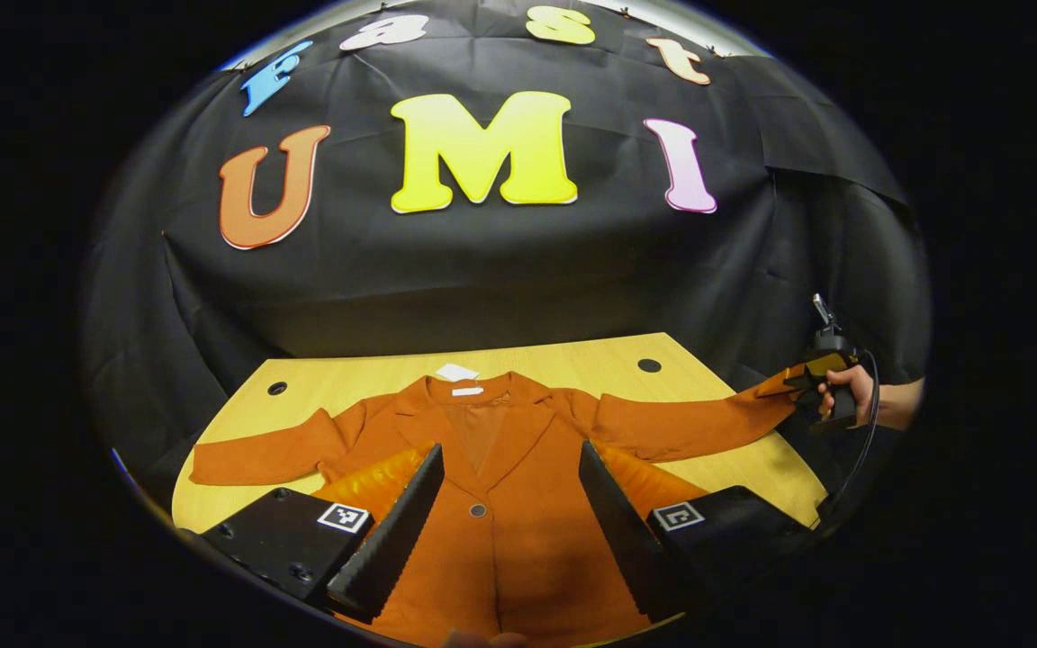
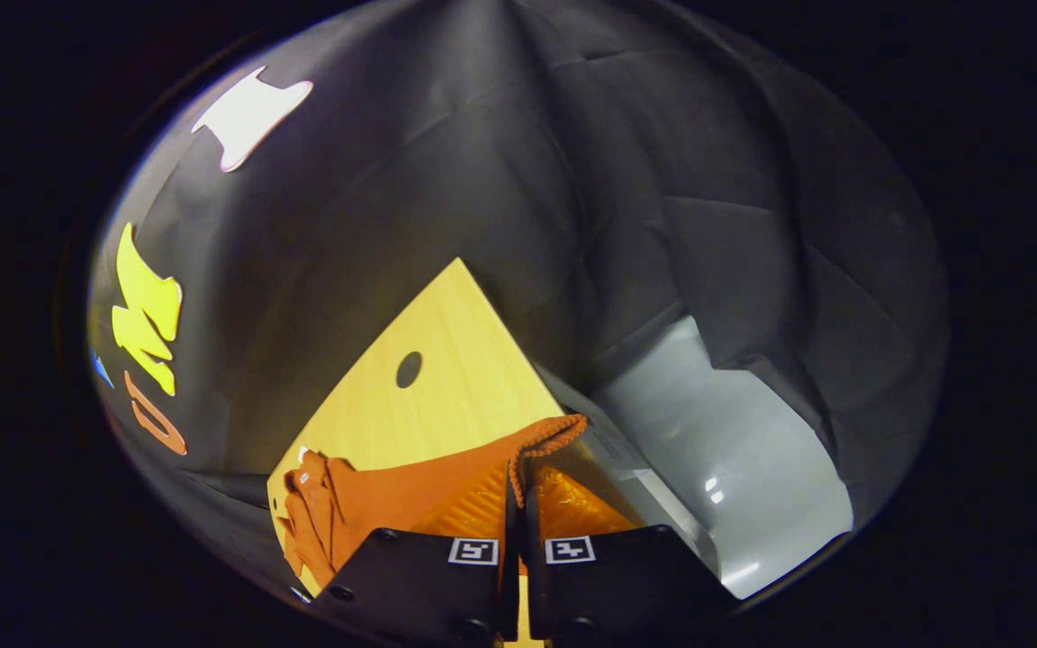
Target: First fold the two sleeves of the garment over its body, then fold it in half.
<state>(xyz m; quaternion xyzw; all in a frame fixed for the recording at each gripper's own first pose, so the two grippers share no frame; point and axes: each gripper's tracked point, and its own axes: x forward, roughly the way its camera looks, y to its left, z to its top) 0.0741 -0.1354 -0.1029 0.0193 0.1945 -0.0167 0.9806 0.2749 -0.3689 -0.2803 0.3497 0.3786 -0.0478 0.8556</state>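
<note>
Orange jacket spread flat on wooden table, body just ahead of wide-open, empty left gripper. Right gripper clamped on cuff of right sleeve, lifted off table edge. No fold finished; second sleeve, halving remain.

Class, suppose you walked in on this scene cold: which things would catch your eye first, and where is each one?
First, the rust-orange jacket spread face up on the wooden table, collar toward the booth wall and both sleeves out sideways. Next, the right gripper, shut on the cuff of the jacket's sleeve at the table's edge. The left gripper hovers open over the jacket's front.
</note>
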